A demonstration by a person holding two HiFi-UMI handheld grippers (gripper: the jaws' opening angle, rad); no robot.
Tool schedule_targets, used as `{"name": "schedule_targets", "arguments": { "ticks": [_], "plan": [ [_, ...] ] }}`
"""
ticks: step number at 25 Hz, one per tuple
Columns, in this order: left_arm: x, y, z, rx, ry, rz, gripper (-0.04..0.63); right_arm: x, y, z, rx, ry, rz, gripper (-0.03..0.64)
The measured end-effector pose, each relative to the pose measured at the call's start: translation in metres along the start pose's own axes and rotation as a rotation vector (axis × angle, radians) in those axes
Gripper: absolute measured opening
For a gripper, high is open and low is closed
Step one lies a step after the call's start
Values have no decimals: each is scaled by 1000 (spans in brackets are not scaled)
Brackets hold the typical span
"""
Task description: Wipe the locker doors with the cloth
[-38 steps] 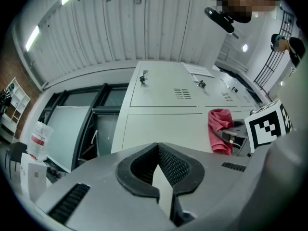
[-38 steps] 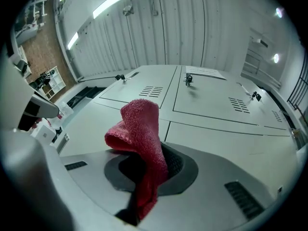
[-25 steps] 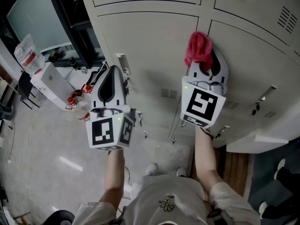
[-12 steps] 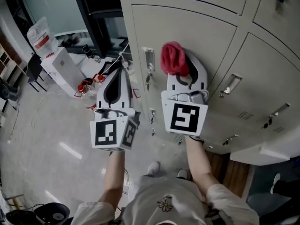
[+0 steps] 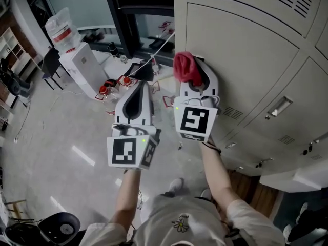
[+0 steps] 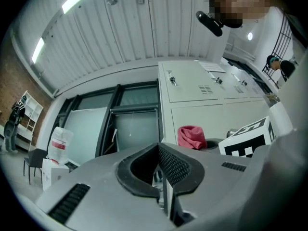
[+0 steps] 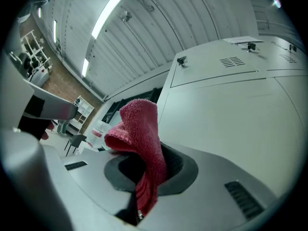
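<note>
My right gripper (image 5: 190,75) is shut on a red cloth (image 5: 185,68), which bunches out past its tips against the left edge of a beige locker door (image 5: 246,50). In the right gripper view the red cloth (image 7: 142,148) hangs pinched between the jaws, with the locker doors (image 7: 231,109) close to its right. My left gripper (image 5: 137,97) hangs left of the lockers, jaws together and nothing between them. The left gripper view looks over its closed jaws (image 6: 163,177) at the cloth (image 6: 191,136) and the locker bank (image 6: 211,100).
Left of the lockers stand a dark-framed window (image 5: 133,14) and a water dispenser (image 5: 77,60) with a bottle on top. Red-capped bottles (image 5: 108,88) sit on the floor. Door handles (image 5: 279,106) stick out lower right. A chair (image 5: 51,65) stands far left.
My right gripper has carried the cloth leftward across the door to the locker's left edge. The left gripper kept its place beside it, still shut and away from the doors.
</note>
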State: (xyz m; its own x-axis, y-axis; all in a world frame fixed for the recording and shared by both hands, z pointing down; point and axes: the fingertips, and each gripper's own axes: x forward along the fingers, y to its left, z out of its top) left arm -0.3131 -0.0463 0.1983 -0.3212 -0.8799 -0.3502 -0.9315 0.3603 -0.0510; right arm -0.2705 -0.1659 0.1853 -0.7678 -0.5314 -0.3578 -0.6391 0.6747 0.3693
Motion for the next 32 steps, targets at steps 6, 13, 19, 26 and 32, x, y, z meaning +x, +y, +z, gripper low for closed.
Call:
{"name": "schedule_targets", "arguments": {
  "ticks": [6,13,19,26,32],
  "plan": [
    [5,19,-13,-12,15,15,17,12,8,-11,-71,18,-22,31],
    [16,16,-17,-33,7,-9,17,9,8,-11,-162,30,-42,31],
    [23,4,-22,-61,18,-27,15,-6,-10,-10,-144,26,-76,31],
    [31,-20,-25,-84,25,-57,17,-25,-43,-17,-165,51,-120,31],
    [39,-47,-24,-111,22,-95,17,-48,-74,-20,-196,76,-163,31]
  ]
}}
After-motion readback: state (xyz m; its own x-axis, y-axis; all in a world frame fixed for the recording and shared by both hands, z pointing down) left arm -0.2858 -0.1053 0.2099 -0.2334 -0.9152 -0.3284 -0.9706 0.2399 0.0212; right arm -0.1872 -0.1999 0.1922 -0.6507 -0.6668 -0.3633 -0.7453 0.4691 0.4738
